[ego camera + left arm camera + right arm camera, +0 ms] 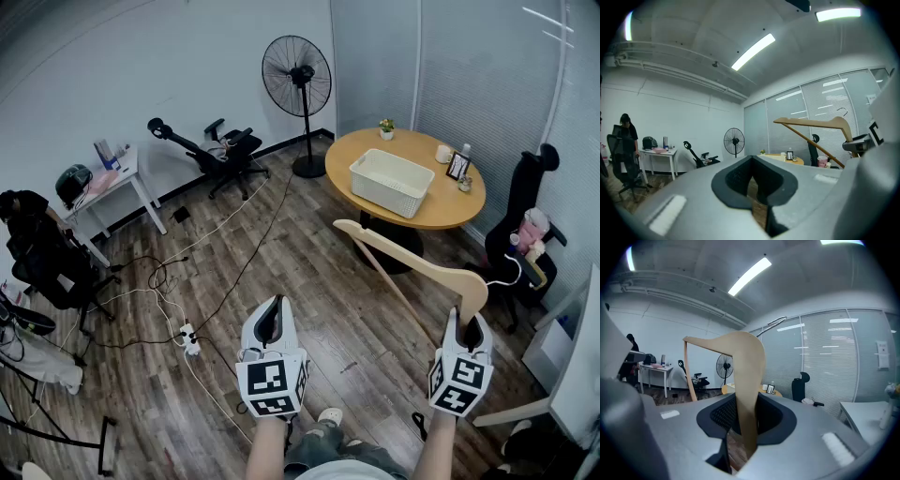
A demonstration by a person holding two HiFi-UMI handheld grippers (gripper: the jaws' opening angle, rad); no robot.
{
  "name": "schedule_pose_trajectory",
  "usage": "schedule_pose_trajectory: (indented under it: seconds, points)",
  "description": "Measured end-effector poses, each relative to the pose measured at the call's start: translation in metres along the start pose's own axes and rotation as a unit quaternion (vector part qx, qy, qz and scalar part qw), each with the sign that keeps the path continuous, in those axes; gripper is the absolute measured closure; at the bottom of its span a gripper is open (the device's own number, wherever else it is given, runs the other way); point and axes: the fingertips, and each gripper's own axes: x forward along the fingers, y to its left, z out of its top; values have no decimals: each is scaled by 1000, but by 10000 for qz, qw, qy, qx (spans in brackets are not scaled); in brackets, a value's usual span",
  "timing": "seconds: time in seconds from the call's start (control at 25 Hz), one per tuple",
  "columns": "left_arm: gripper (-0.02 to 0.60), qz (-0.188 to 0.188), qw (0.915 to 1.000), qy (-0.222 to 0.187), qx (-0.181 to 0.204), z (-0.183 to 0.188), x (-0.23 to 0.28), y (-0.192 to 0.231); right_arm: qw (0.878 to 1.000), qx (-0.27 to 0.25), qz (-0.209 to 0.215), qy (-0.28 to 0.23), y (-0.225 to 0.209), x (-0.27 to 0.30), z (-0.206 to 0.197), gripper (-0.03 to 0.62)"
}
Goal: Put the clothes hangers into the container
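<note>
1. Right gripper (469,330) (740,441): the jaws are pinched onto one end of a wooden clothes hanger (412,262) (747,380). In the right gripper view the pale wood stands upright between the dark pads and fills the gap.

2. Clothes hanger: it is held in the air above the wood floor (309,291). In the head view its body runs up and to the left from the gripper. A lower bar runs slantwise beneath the curved upper arm. The metal hook (771,324) shows at the top in the right gripper view. The hanger is also seen from the left gripper view (811,123), raised at the right side of that picture.

3. Left gripper (271,314) (757,197): the jaws are pressed together with only a thin slit between the pads, through which floor shows. Nothing is gripped.

4. Container (380,192): a white slatted basket stands on the round wooden tabletop (361,145), ahead of both grippers and well apart from the hanger. No hanger can be seen inside it.

5. Surroundings: a pedestal fan (297,75) stands beyond the table and a small framed picture (458,166) stands on the tabletop near the basket.
</note>
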Motion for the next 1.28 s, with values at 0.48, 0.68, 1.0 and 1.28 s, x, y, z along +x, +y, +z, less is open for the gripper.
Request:
schedule_pose_trajectory:
  seconds: [0.48,0.68,1.0,1.28]
  points:
    - [580,-28,10000,41,-12,-7,15,13,10000,-12,-26,21,13,13,-3,464]
    - [580,-47,10000,57,-25,-9,32,22,9999,57,-85,-61,19,29,2,462]
    - [580,-135,9999,31,10,-8,72,36,9996,237,-152,-32,31,64,4,462]
    - [580,-194,9997,131,9,-14,92,50,9994,260,-216,107,43,78,-2,462]
